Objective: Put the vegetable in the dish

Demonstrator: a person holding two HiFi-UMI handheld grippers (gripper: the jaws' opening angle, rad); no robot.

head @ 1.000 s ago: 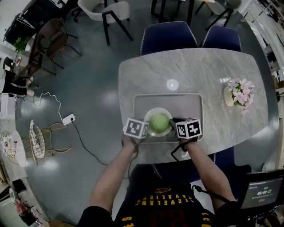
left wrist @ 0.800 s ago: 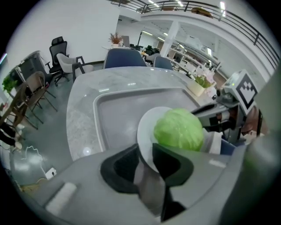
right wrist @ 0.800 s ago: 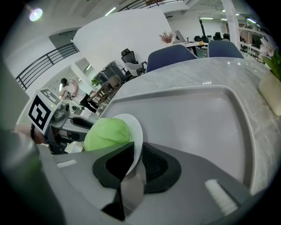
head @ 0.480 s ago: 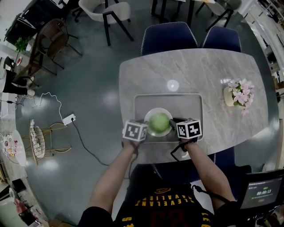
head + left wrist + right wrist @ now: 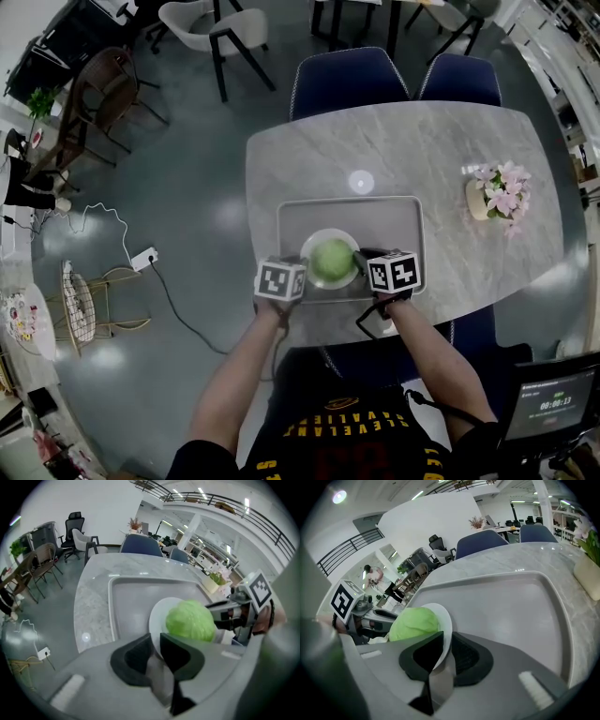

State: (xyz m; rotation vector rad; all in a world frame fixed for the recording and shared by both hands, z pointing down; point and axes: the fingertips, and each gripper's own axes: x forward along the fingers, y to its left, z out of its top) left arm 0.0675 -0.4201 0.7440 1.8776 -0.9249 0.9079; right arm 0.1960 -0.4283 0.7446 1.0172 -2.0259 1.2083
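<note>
A green cabbage (image 5: 331,261) lies in a white dish (image 5: 328,233) at the near side of a grey tray (image 5: 398,217). My left gripper (image 5: 302,273) is at the dish's left edge and my right gripper (image 5: 362,263) at its right edge. In the left gripper view the left gripper (image 5: 156,644) is shut on the rim of the dish (image 5: 156,617), with the cabbage (image 5: 190,620) just beyond. The right gripper view shows the right gripper (image 5: 446,648) shut on the opposite rim of the dish (image 5: 447,619), beside the cabbage (image 5: 415,624).
The tray (image 5: 506,602) lies on a marble table (image 5: 422,141), close to its near edge. A vase of pink flowers (image 5: 494,195) stands at the table's right. Two blue chairs (image 5: 356,80) stand along the far side. A screen (image 5: 553,405) sits at the lower right.
Both grippers keep hold of the dish's rim and the cabbage stays in the dish. Only the whole head view has shifted slightly.
</note>
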